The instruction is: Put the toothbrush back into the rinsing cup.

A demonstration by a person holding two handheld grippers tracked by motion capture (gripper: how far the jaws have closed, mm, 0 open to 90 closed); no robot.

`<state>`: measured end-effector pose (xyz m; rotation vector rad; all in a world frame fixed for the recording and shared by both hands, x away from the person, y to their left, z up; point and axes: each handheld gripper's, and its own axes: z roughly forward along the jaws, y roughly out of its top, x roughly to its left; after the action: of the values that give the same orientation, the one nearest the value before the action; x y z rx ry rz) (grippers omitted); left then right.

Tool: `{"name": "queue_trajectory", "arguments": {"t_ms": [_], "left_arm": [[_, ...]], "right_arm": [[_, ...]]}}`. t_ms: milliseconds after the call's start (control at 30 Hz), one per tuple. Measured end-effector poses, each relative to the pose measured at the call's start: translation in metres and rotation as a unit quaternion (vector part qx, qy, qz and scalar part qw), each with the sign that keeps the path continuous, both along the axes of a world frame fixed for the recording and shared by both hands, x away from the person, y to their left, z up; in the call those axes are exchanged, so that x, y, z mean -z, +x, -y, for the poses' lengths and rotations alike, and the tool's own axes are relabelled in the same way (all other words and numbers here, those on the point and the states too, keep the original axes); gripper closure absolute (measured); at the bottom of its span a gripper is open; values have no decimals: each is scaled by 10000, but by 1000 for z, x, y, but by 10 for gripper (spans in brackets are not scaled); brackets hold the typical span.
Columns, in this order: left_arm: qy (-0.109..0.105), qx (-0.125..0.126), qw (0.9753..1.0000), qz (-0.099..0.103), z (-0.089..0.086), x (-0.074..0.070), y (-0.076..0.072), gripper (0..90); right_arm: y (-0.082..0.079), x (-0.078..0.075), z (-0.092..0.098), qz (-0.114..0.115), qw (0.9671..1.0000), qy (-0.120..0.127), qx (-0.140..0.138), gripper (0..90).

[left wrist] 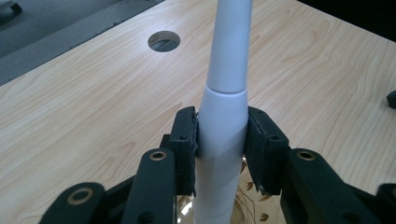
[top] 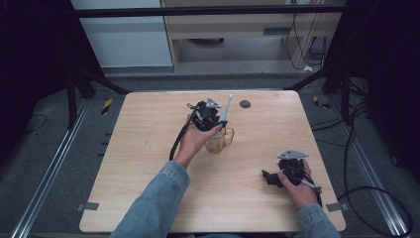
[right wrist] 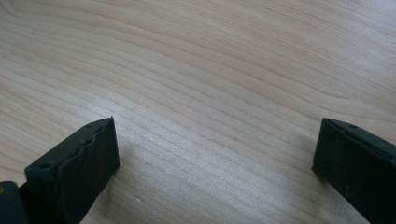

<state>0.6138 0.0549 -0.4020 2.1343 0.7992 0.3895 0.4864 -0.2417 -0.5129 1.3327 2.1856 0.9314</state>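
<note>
A white electric toothbrush stands upright, its slim neck pointing up and away. My left gripper is shut on its thick handle, both pads pressed to its sides. Below the handle sits a clear glass cup with a brownish pattern, its rim just visible under the jaws. In the high view the left gripper hovers over that cup near the table's middle. My right gripper is open, jaws wide apart just above bare wood, and rests at the table's right front.
The light wooden table has a round dark grommet hole at its far edge, also seen as the hole beyond the toothbrush. Black cables trail on the grey floor to the right. A metal frame bar crosses behind.
</note>
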Motion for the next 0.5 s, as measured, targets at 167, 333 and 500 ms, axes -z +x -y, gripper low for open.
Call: {"name": "queue_trajectory", "arguments": {"t_ms": [167, 333, 500], "left_arm": [[2, -10, 10000, 5, -1, 0, 0, 636], [-9, -13, 10000, 27, -2, -2, -1, 633], [6, -4, 10000, 22, -2, -3, -2, 627]], "right_arm": [[0, 0, 0, 0, 10000, 0, -1, 4], [0, 0, 0, -1, 10000, -1, 1, 3], [0, 0, 0, -2, 10000, 1, 3, 4]]}}
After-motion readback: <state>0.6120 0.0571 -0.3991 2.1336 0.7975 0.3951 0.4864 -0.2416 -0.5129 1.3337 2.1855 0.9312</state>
